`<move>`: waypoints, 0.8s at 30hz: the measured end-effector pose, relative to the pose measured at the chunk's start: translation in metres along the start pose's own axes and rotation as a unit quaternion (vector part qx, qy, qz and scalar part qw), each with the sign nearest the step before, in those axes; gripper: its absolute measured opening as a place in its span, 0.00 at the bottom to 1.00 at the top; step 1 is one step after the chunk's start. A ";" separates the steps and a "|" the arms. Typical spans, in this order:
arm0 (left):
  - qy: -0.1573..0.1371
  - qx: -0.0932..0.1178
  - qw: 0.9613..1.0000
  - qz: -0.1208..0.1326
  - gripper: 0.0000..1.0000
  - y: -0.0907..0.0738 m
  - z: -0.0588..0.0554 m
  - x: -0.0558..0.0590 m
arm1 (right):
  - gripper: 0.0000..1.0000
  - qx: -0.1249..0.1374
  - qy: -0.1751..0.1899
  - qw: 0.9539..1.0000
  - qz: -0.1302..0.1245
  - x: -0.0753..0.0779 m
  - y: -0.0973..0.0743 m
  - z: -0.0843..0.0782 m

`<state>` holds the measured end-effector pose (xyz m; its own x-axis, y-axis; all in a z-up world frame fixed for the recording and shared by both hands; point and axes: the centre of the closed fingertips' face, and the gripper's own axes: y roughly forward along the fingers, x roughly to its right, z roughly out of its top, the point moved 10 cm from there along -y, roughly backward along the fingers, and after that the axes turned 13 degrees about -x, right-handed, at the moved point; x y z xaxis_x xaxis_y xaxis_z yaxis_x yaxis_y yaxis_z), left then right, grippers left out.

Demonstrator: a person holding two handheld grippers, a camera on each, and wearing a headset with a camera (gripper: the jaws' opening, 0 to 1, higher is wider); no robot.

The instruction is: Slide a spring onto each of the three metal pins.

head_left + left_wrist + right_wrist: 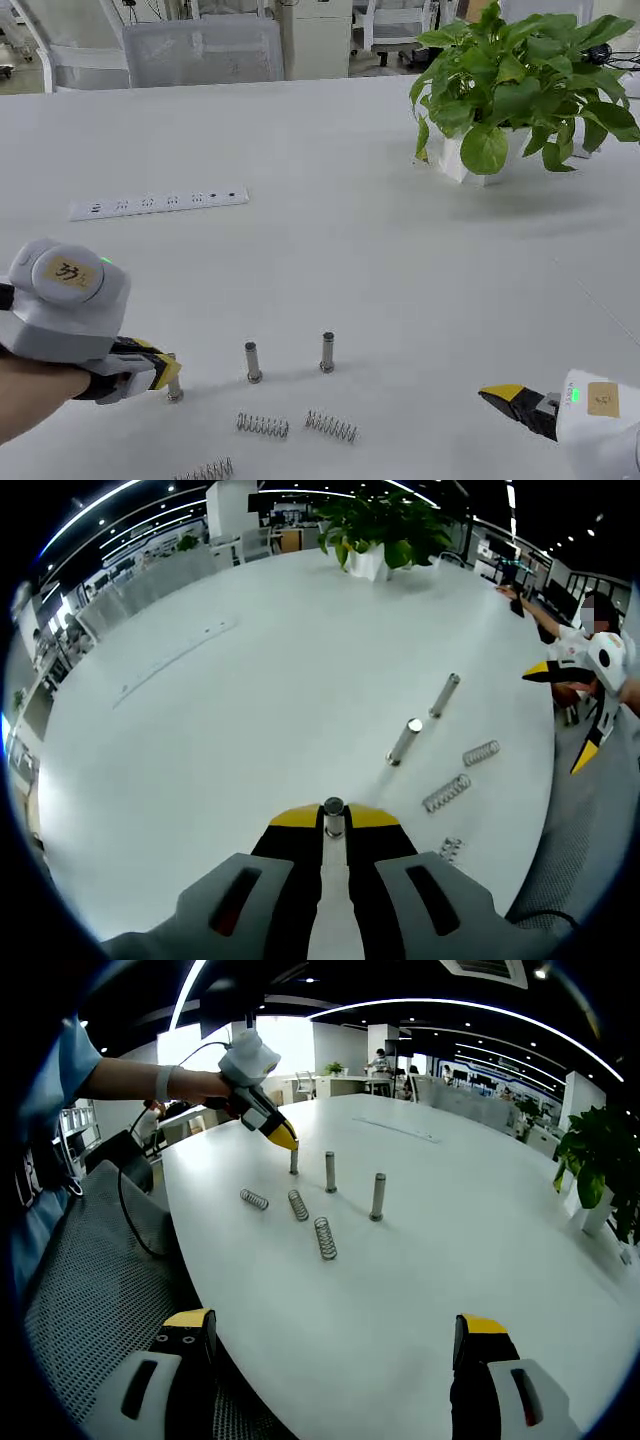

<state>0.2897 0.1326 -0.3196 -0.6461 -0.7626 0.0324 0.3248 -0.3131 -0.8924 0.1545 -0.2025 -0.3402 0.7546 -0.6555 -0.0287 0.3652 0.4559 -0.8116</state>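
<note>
Three short metal pins stand upright in a row on the white table: left pin (pixel 175 390), middle pin (pixel 253 362), right pin (pixel 327 352). Three springs lie loose in front of them: one (pixel 262 425), another (pixel 330 427), and a third (pixel 205 470) at the frame's bottom edge. My left gripper (pixel 165 372) is shut on the left pin (pixel 333 813), whose top shows between the yellow tips. My right gripper (pixel 335 1328) stands open and empty, well back from the pins at the table's near right (pixel 520 402). From there, the springs (pixel 298 1205) lie before the pins (pixel 330 1171).
A potted green plant (pixel 515 85) in a white pot stands at the far right. A white power strip (pixel 158 203) lies at the far left. Mesh chairs (pixel 205 50) line the far edge. A person's sleeve and arm (pixel 130 1075) hold the left gripper.
</note>
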 end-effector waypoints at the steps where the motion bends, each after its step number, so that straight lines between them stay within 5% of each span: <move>1: 0.001 0.000 1.000 0.000 0.04 0.000 0.000 0.000 | 0.99 0.000 0.000 1.000 0.000 0.000 0.000 0.000; 24: 0.016 0.001 1.000 0.004 0.05 0.000 -0.003 0.001 | 0.99 0.000 -0.005 1.000 0.002 -0.001 0.001 0.002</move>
<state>0.2870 0.1337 -0.3210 -0.6652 -0.7466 0.0097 0.3319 -0.3073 -0.8918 0.1554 -0.2003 -0.3399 0.7617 -0.6474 -0.0257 0.3627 0.4589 -0.8110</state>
